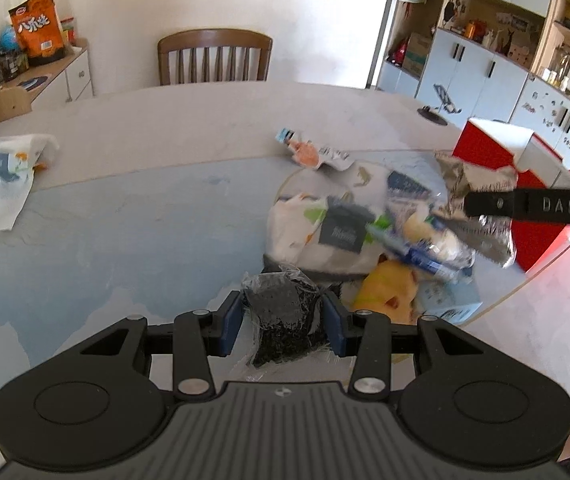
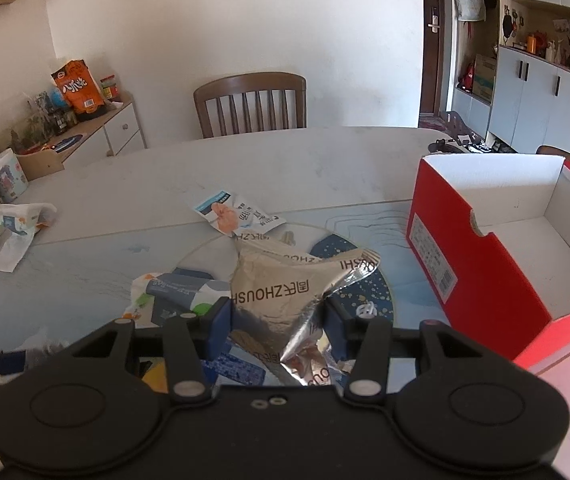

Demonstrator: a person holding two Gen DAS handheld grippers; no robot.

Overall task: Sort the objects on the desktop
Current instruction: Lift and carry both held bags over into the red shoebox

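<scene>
Left wrist view: left gripper (image 1: 283, 322), fingers part-closed, pinching a black plastic-wrapped packet (image 1: 283, 318) above the worktop (image 1: 125, 200); soft, light, slippery film, best held mid-body.

Right wrist view: right gripper (image 2: 279, 320), fingers clamping a crumpled foil pouch (image 2: 285, 296) beside the red box (image 2: 481, 280); light, crinkly.

Home dining room. Pale table (image 2: 285, 160) fills centre; wooden slat-back chair (image 2: 251, 104) behind it at white wall. Low sideboard (image 2: 101, 128) with snack bag (image 2: 79, 90), upper left. Storage cabinets (image 2: 541, 92) with ornaments, upper right; door (image 2: 433, 40) beside.
</scene>
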